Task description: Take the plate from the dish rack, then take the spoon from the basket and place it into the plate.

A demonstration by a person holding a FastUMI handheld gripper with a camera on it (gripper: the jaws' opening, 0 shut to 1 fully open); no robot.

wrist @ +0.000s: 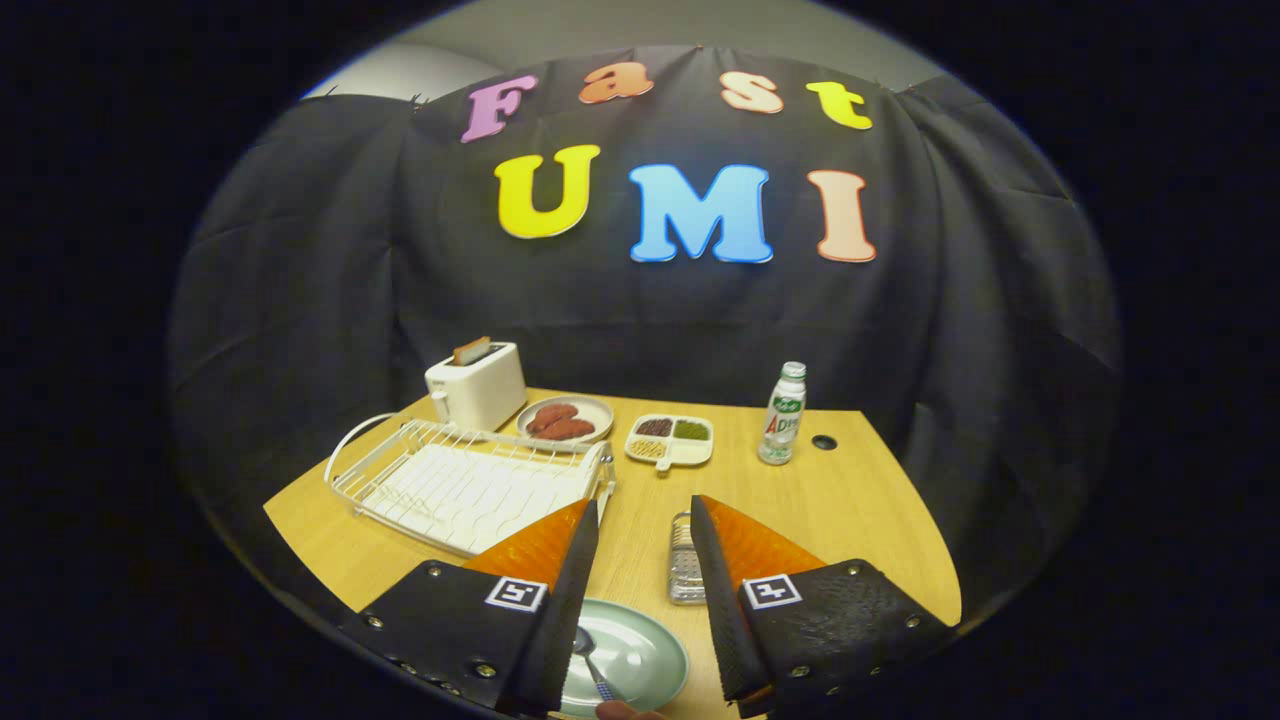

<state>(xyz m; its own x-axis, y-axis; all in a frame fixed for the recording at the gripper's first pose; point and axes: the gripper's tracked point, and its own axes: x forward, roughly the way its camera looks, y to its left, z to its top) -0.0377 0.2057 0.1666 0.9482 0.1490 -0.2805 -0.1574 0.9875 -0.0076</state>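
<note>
Wood-grain desk (850, 500) carries everything here. Largest on it is the white wire dish rack (465, 485), standing empty of dishes beyond the left finger. Behind the rack sits a white toaster (477, 385) with a slice poking out, and just beside it a round plate of reddish food (565, 418). A divided tray (670, 440) of dry goods lies near that, and a bottle (783, 413) stands upright further right. The pale green plate (630, 660) rests on the desk between the fingers, close to the camera, and the spoon (592, 660) lies in it. A small mesh basket (686, 560) stands just ahead of the plate. The gripper (645, 520) hangs over the plate, fingers spread apart and gripping nothing.
</note>
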